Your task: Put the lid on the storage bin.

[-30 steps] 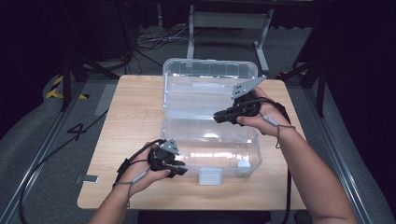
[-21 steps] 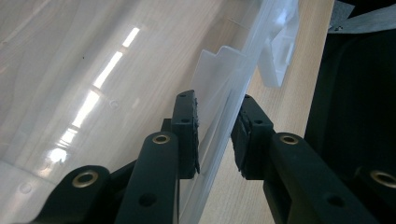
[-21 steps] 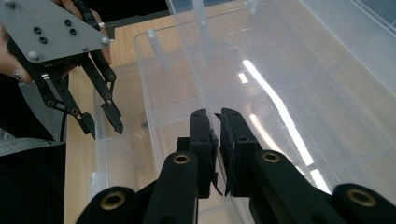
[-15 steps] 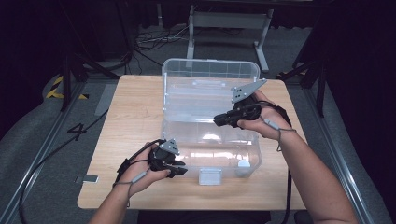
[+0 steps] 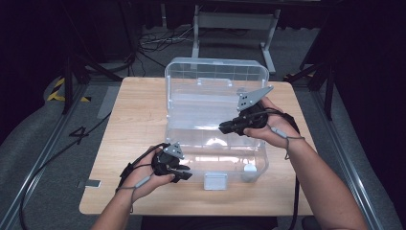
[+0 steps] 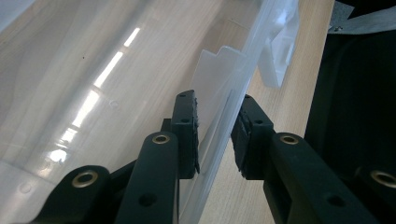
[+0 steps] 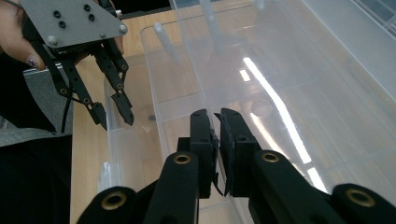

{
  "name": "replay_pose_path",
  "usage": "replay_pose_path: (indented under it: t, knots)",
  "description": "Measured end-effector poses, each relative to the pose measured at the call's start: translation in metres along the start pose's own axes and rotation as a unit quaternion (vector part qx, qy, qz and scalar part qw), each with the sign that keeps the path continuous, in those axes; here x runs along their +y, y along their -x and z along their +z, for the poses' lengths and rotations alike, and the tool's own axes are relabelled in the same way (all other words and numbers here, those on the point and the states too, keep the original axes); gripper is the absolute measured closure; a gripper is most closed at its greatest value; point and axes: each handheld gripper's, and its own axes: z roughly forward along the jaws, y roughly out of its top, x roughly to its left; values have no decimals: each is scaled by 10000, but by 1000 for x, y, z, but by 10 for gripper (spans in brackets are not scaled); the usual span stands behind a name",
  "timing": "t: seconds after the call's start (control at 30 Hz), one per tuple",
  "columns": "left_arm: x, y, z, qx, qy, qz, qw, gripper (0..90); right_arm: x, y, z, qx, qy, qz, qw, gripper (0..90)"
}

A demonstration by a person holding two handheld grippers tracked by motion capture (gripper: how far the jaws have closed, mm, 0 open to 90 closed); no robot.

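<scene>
Clear plastic box point(image 5: 215, 129) sits open mid-table point(image 5: 139, 115) — light, stiff, slick. My left gripper point(image 6: 215, 135) straddles its front wall, jaws narrow but not quite pinching. My right gripper point(image 7: 217, 126) is nearly closed, empty, above the floor — I'd grip walls.

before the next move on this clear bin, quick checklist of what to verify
1. Left gripper straddles the front wall of the clear plastic storage bin: ok.
2. Left pads pressing the wall: cannot tell, a gap shows at one pad.
3. Right gripper shut, nothing between its jaws: ok.
4. Right gripper over the open bin, inside its walls: ok.
5. Lid stands open behind: ok.
6. Bin sits on the wooden table, away from edges: ok.
</scene>
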Motion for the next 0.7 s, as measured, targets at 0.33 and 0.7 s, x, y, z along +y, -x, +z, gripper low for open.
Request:
replay_pose_path:
  t: [0.33,0.7]
  knots:
    - [0,0,0,9,4,-10,10000,727,-2,-4,0,22,-9,-17,10000,849]
    - [0,0,0,11,5,-9,10000,726,-4,-10,1,46,-63,-87,9999,849]
